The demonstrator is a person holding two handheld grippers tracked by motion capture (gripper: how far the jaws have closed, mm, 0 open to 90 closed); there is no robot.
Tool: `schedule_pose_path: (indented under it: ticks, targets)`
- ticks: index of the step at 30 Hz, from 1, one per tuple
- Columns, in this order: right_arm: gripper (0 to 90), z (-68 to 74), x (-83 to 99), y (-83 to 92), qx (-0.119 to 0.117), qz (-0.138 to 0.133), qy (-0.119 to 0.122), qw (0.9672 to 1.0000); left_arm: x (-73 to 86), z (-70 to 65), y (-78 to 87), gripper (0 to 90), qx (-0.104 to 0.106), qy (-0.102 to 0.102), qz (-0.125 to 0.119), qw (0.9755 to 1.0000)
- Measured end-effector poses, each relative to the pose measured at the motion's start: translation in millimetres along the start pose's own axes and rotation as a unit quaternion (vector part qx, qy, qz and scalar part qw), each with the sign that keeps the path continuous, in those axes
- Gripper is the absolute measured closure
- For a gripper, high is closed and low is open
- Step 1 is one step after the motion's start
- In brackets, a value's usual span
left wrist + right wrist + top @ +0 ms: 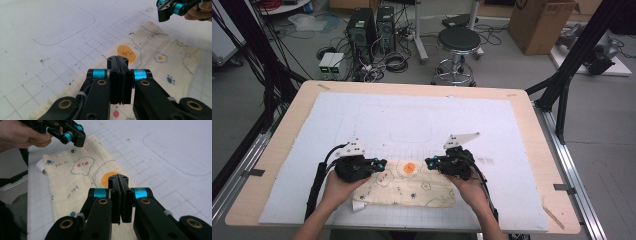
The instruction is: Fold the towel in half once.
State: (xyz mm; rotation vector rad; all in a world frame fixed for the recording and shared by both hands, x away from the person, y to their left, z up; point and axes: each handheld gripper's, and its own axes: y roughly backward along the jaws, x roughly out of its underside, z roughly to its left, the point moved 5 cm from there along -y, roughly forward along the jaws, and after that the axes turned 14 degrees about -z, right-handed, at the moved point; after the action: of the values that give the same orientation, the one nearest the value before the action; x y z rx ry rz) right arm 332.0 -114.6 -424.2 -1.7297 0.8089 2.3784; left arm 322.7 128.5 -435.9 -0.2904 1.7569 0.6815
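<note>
A folded cream cloth (407, 187) printed with little cartoons and an orange yolk lies flat on the white gridded mat near the table's front edge. My left gripper (383, 163) hovers over the cloth's left end, jaws pressed together with nothing between them. My right gripper (428, 162) mirrors it over the right end, also shut and empty. The left gripper view has my shut jaws (117, 60) above the cloth (155, 57), with the right gripper (170, 11) at the top right. In the right gripper view my shut jaws (118, 178) point over the cloth (75, 180) toward the left gripper (75, 137).
The white mat (412, 115) covers most of the wooden table (277, 150). Faint outlines are drawn on the mat beyond the cloth. Past the table stand a black stool (458, 40), computer towers (362, 27), a cardboard box (539, 22) and black frame struts (572, 65).
</note>
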Motion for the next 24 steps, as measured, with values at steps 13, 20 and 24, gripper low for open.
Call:
schedule_pose_path:
  ticks: [13, 20, 24]
  targets:
    - [89.5, -15.5, 15.5, -46.7, 0.015, 0.052, -0.012, 0.9985, 10.8, 0.4, -40.1, 89.2, -0.001, -0.001, 0.050, 0.9987]
    - [89.5, -22.7, 26.4, -52.7, 0.028, 0.089, -0.015, 0.9955, 20.8, 8.1, -47.4, 89.5, -0.020, -0.002, 0.093, 0.9955]
    - [89.5, -24.0, 27.4, -50.6, 0.031, 0.092, -0.017, 0.9951, 21.8, 11.8, -44.5, 89.5, -0.028, -0.008, 0.100, 0.9945]
